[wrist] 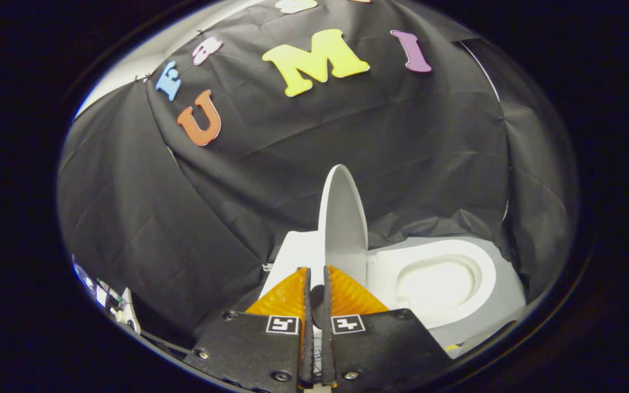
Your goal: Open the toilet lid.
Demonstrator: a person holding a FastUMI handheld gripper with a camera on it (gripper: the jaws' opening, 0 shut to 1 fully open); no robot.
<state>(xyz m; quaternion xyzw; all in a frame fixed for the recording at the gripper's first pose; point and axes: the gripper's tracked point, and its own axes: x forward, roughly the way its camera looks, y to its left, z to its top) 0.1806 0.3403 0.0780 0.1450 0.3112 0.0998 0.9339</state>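
Lid position: the toilet lid (342, 218) stands raised on edge, close to upright, rising straight ahead of the fingers and just beyond them.

Lid long axis: it runs up and away from the gripper (317, 271), so the camera looks along the lid's thin edge and sees little of its face.

Seat and bowl: the toilet seat (434, 273) lies flat and uncovered to the right of the lid, its oval opening plain to see.

Tank side: a white body, probably the tank (290, 251), sits to the left of the lid and behind the left finger; the view there is too cramped to be sure.

Jaws: the two fingers are drawn close together with only a narrow slit between them. The lid's lower edge lines up with that slit, but the fingers hide the contact, so whether they press on it cannot be told.

Which way to go: by judgement, the lid has to tip leftward, away from the seat and toward the tank, to come to rest fully open.

Progress: the lid appears most of the way up, with only the last lean back remaining.

Risk: let go short of balance, it could fall back onto the seat.
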